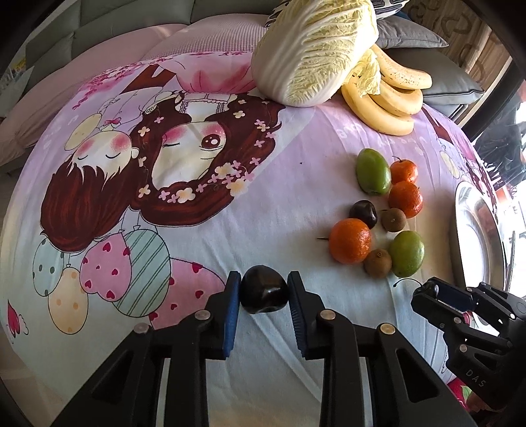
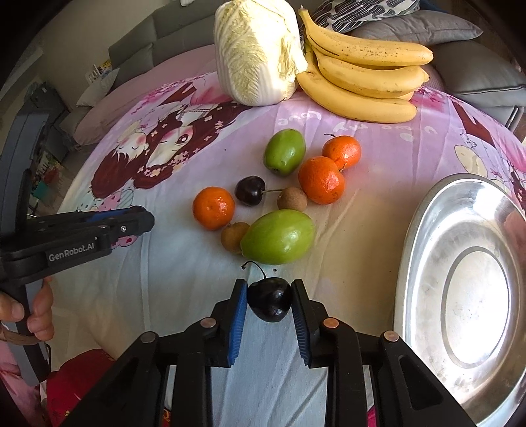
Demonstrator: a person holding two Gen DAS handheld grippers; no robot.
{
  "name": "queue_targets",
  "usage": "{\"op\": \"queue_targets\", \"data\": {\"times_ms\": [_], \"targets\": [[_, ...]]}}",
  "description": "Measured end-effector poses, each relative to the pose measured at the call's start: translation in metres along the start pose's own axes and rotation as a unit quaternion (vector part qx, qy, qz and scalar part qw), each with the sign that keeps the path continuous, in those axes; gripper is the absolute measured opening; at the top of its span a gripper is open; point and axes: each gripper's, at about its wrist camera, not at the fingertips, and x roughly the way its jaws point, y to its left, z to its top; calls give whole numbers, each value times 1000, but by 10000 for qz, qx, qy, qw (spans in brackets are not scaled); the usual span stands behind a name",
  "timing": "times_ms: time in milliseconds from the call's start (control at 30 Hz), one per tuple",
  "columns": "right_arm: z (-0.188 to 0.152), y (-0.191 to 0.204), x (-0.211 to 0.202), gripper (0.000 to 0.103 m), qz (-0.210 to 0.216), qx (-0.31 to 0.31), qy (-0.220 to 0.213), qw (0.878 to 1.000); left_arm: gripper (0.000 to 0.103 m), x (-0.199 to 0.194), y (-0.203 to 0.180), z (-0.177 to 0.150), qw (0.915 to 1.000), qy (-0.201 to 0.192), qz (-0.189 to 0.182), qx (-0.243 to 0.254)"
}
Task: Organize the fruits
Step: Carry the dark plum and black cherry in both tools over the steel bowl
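My left gripper (image 1: pixel 264 294) is shut on a dark cherry (image 1: pixel 264 295) above the cartoon sheet. My right gripper (image 2: pixel 269 300) is shut on a second dark cherry (image 2: pixel 270 300) with a curved stem. On the sheet lie three tangerines (image 2: pixel 213 207), two green fruits (image 2: pixel 277 237), two brown longans (image 2: pixel 292 198) and a third cherry (image 2: pixel 250 190). A steel plate (image 2: pixel 420 230) sits to the right of my right gripper. The right gripper also shows in the left wrist view (image 1: pixel 430 295), and the left gripper in the right wrist view (image 2: pixel 144 218).
A napa cabbage (image 2: pixel 256 52) and a bunch of bananas (image 2: pixel 358 82) lie at the far side of the sheet (image 1: pixel 230 249). Grey pillows (image 2: pixel 476 69) sit behind them at the right. A grey sofa (image 1: pixel 115 19) runs along the back left.
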Motion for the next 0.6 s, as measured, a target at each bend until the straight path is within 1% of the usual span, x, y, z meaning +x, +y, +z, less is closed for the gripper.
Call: {"op": "queue_targets", "data": {"times_ms": [267,600], "targets": [[-5,-14,-33,29,3,223,-301,9993,30,-29,-30,5,9998,-156,-39,82],[-18,-46,-64,29,-119,485,-508,9975,30,-48,-104,20,9976,-344,-271,535]]}}
